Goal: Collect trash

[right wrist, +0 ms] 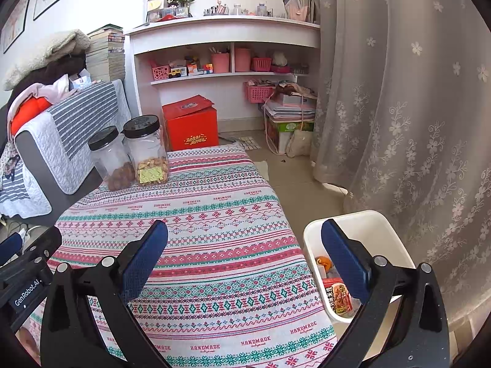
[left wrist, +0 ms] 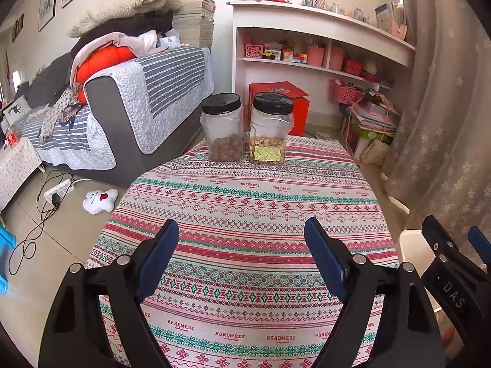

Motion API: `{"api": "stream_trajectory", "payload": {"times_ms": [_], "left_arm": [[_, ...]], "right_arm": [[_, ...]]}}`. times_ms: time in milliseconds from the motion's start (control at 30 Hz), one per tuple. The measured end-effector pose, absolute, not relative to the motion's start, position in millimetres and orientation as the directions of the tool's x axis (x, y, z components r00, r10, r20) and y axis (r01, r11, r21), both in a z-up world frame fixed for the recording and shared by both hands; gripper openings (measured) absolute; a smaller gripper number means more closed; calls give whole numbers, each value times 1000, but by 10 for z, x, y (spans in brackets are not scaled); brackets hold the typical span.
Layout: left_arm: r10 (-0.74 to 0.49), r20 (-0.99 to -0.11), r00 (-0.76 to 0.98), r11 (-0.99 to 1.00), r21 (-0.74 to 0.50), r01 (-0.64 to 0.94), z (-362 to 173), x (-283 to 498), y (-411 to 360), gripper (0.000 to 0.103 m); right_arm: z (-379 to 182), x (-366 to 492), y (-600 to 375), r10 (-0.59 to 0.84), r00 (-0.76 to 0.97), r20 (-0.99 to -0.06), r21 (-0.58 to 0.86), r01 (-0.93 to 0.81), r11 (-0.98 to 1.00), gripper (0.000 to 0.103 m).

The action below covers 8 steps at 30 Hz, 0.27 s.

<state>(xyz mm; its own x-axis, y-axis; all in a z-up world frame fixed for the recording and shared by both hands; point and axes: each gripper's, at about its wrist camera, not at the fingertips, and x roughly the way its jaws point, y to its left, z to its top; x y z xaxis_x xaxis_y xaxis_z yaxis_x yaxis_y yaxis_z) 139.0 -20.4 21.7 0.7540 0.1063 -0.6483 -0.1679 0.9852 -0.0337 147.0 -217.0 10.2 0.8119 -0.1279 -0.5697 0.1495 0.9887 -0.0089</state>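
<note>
**Operator:** Beside the table (right wrist: pixel 214 245), just off its right edge, the white bin (right wrist: pixel 377 224) sits on the floor, and I can see trash already in it: a red printed food packet (right wrist: pixel 337 294) and something orange (right wrist: pixel 323 262) behind it. That's where the collected rubbish is.

**Supervisor:** Anything left on the table?

**Operator:** Not that I can find. The patterned cloth looks bare except for two black-lidded jars at the table's far edge, the jar of brown snacks (left wrist: pixel 222 128) and the jar of pale snacks (left wrist: pixel 270 128), standing just beside each other. Both are capped and part full, so I'd judge they are not trash.

**Supervisor:** And your claws?

**Operator:** My left gripper (left wrist: pixel 242 257) hangs over the near part of the table with its fingers spread wide and nothing between them. My right gripper (right wrist: pixel 245 254) is likewise apart and empty, straddling the table's right edge, with one finger in front of the bin.

**Supervisor:** So, finished?

**Operator:** My reading is that the tabletop is done, or very nearly. On the floor left of the table lie a white plush toy (left wrist: pixel 99 201) and a power strip (left wrist: pixel 59 188), neither of which I'd count as trash. Whatever lies deeper in the bin is hidden by my own finger.
</note>
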Motion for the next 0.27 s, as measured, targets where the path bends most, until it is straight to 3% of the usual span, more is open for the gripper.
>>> {"api": "stream_trajectory", "payload": {"times_ms": [267], "left_arm": [[110, -644, 757, 986, -28, -167, 246, 1373, -220, 91]], "right_arm": [[113, 1449, -2176, -136, 819, -558, -17, 153, 988, 96]]}}
